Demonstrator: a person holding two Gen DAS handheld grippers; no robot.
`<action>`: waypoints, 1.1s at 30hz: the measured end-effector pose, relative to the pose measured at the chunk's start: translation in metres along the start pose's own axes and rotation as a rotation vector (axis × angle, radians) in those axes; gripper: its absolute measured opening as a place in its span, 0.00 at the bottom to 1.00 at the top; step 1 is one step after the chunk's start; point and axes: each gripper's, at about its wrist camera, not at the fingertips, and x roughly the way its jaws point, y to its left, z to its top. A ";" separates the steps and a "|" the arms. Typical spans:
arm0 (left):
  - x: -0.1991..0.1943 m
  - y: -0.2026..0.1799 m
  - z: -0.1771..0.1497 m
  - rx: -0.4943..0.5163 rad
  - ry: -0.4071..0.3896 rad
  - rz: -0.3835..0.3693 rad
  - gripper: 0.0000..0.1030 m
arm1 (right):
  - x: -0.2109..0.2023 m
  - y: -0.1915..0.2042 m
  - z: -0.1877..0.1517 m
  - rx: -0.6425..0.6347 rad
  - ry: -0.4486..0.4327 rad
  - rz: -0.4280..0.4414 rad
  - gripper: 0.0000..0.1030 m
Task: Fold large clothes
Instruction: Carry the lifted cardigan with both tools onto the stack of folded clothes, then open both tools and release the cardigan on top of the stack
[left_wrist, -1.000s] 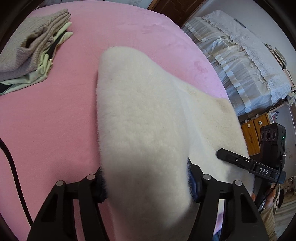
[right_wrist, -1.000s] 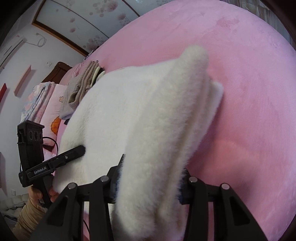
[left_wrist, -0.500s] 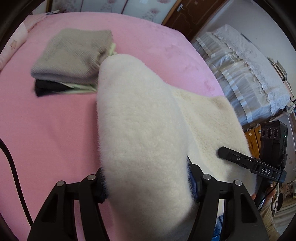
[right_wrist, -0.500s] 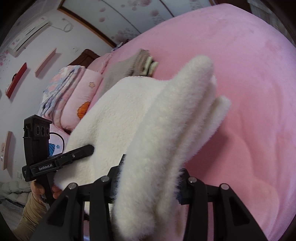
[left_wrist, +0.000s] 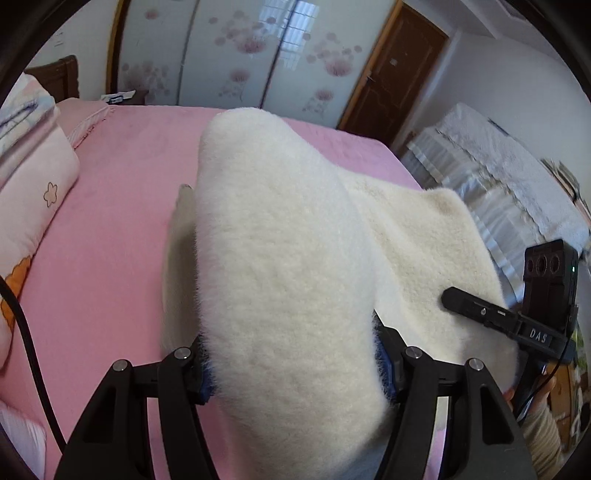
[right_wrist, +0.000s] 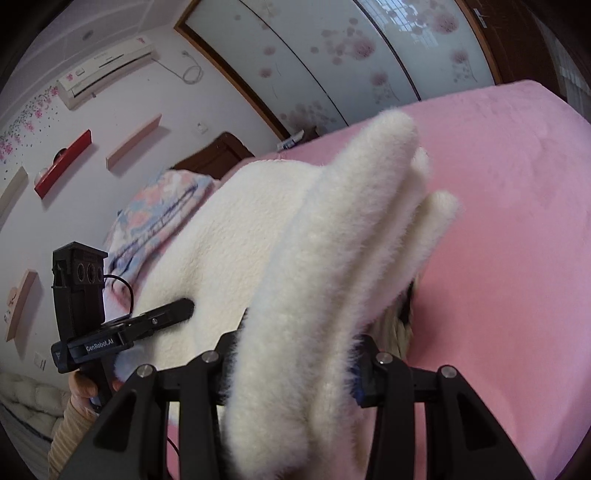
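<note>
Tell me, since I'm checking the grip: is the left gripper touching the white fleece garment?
Touching. The left wrist view shows the left gripper clamped on a thick fold of the white fleece garment, pads pressed into its pile.

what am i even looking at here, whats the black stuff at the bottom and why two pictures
Each picture comes from a camera mounted on a handheld tool that a person carries, one in each hand. The black prongs at the bottom are that tool's own tongs. The left tongs and the right tongs each pinch a bunched part of one fluffy cream fleece garment, lifted above a bed with a pink bedsheet. Each view also catches the other tool off to the side. Folded pink bedding lies at the bed's head.
</note>
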 end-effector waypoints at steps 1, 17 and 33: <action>0.008 0.013 0.012 -0.005 -0.009 0.008 0.62 | 0.012 -0.002 0.007 -0.005 -0.007 0.001 0.41; 0.183 0.142 0.019 -0.141 -0.050 0.085 0.90 | 0.189 -0.116 -0.024 0.123 0.034 -0.100 0.78; 0.100 0.047 -0.025 -0.093 -0.044 0.242 0.94 | 0.096 -0.041 -0.012 0.007 0.043 -0.244 0.79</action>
